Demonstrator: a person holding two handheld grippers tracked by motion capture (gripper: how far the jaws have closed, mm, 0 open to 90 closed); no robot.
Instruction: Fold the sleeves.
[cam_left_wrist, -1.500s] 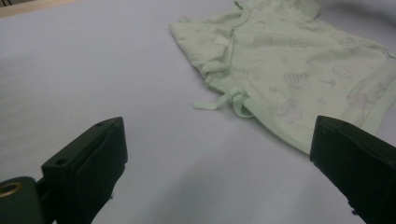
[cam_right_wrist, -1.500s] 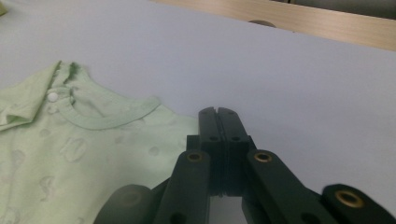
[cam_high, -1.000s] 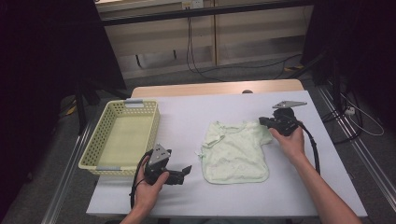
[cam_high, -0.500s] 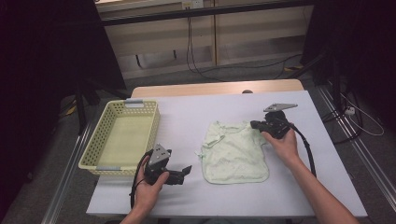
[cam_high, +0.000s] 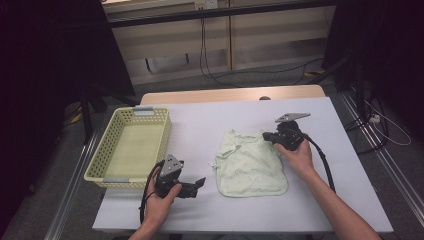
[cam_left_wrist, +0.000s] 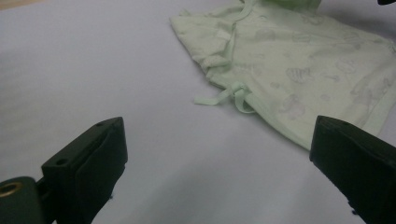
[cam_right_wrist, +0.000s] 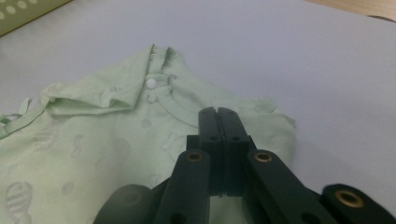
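Currently, white rectangular table (cam_high: 200, 120): bearing all items. Yellow perforated plastic basket (cam_high: 107, 145): sitting at nine o'clock, empty. Pale green printed baby shirt (cam_high: 250, 162): lying flat at centre, sleeve folded in. Right gripper (cam_high: 267, 136): having crept inward since a second ago, now hovering at the shirt's one o'clock corner by the collar, jaws pressed together on nothing; a pinch there is probably coming. Left gripper (cam_high: 200, 182): resting level at seven o'clock, jaws gaping wide, pointing toward the shirt.

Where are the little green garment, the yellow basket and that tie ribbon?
green baby top (cam_high: 252, 167), high view, middle of the fabric.
yellow basket (cam_high: 107, 145), high view, left rim.
tie ribbon (cam_left_wrist: 233, 93), left gripper view, knot.
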